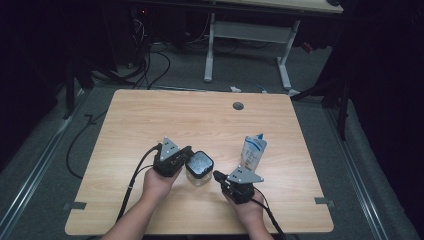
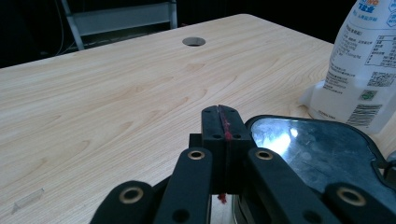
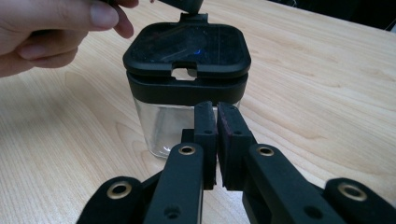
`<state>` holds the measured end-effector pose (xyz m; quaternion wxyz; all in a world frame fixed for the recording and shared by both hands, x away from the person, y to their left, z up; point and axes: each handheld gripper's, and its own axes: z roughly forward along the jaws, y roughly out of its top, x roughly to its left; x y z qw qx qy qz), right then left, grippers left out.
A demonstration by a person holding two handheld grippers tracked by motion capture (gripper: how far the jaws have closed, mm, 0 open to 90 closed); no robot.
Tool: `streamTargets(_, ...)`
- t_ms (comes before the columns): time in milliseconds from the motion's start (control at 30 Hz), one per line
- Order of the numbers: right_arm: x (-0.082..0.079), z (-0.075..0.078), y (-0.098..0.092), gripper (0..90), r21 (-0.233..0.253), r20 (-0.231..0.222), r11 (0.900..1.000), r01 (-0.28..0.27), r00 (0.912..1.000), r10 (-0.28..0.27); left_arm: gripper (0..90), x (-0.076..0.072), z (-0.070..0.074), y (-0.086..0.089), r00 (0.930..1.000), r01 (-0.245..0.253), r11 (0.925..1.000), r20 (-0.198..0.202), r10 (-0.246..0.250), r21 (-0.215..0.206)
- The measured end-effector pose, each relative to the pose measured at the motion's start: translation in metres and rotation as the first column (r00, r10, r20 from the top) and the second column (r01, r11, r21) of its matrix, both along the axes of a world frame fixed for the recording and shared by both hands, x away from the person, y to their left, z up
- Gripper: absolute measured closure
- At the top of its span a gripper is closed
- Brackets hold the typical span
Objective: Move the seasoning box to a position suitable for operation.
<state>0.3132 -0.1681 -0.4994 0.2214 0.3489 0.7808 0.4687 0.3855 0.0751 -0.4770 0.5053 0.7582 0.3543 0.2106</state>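
A clear square jar (image 1: 199, 170) with a black lid (image 1: 200, 162) stands on the wooden table (image 1: 150, 120), between the two grippers. My left gripper (image 1: 188, 156) rests beside the lid's left edge, its jaws shut with nothing between them; in the left gripper view the shut left gripper (image 2: 223, 122) lies right next to the glossy lid (image 2: 322, 154). My right gripper (image 1: 218, 176) points at the jar from the right. In its own view the right gripper (image 3: 216, 122) is shut just short of the jar (image 3: 168, 126), holding nothing.
A white printed pouch (image 1: 253, 151) stands upright just right of the jar, also large in the left gripper view as the pouch (image 2: 364, 65). A round cable hole (image 1: 238, 106) sits near the table's far edge. A hand (image 3: 51, 28) holds the left gripper.
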Motion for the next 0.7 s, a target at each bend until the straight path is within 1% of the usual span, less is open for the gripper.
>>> streamTargets(133,0.0005,0.0003,0.0004,89.8,-0.004,0.002,1.0,0.008,1.0,-0.008,90.0,-0.0001,-0.0002,0.0002,1.0,-0.001,1.0,-0.002,0.001,-0.005)
streamTargets(267,0.0011,0.0029,0.0019,89.9,0.005,0.004,1.0,0.012,0.9999,-0.012,90.0,0.0004,-0.0004,0.0005,1.0,-0.002,1.0,-0.004,0.002,-0.007)
streamTargets(500,0.0017,0.0076,0.0041,89.9,0.007,0.012,1.0,0.015,0.9998,-0.015,90.0,0.0014,-0.0014,0.0006,1.0,-0.006,0.9999,-0.006,0.006,-0.015)
streamTargets(600,0.002,0.0079,0.0041,89.9,0.013,0.018,1.0,0.019,0.9997,-0.019,90.0,0.0014,-0.0015,0.0004,1.0,-0.007,0.9999,-0.005,0.007,-0.015)
streamTargets(700,0.0035,0.0083,0.0039,89.9,0.032,0.021,0.999,0.029,0.9993,-0.03,90.0,0.0021,-0.0014,0.0011,0.9999,-0.005,0.9998,-0.011,0.005,-0.02)
